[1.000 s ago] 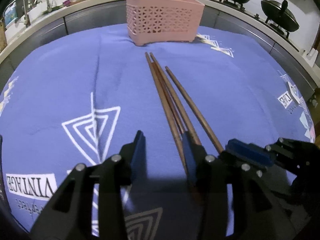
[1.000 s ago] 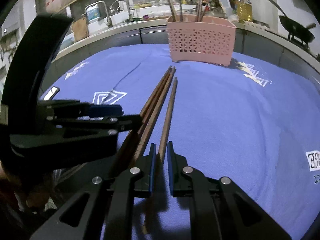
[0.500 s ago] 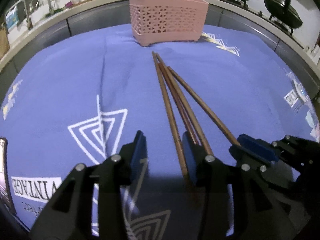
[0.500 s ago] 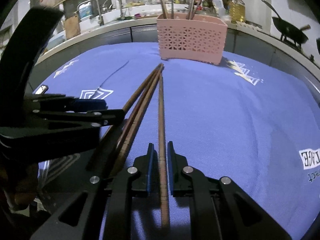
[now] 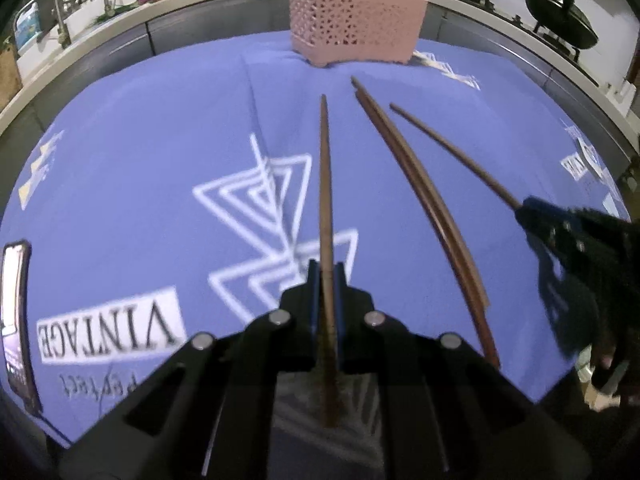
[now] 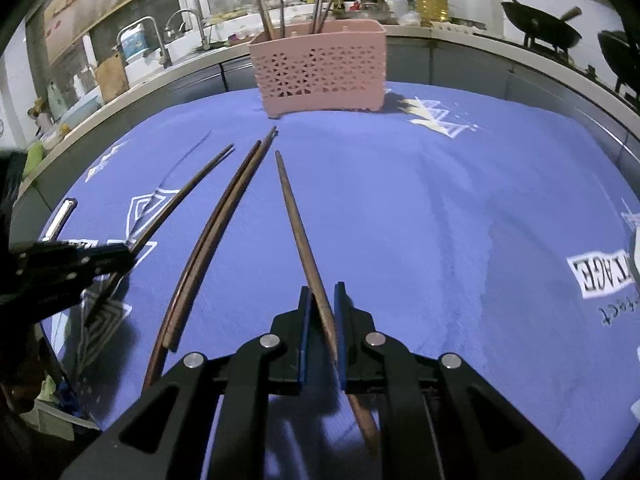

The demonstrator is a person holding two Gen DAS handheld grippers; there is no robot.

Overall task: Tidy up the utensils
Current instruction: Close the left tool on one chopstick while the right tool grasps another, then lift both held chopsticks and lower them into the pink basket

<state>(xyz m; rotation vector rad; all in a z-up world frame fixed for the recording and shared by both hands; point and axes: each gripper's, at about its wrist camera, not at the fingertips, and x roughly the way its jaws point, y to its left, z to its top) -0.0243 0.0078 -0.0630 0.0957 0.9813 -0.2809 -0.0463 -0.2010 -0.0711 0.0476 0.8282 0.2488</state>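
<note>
Left wrist alone shows a phone (image 5: 16, 320) beside the cloth (image 5: 140, 168)

We look low and close along each gripper's fingers toward the pink basket (image 5: 354, 20) at twelve o'clock; both views share the blue cloth (image 6: 440, 208) and basket.

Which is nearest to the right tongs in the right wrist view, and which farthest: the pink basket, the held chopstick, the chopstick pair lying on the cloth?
1. Held chopstick, between the right tongs.
2. Chopstick pair, lying to the left.
3. Pink basket, at the far edge, ahead.
</note>
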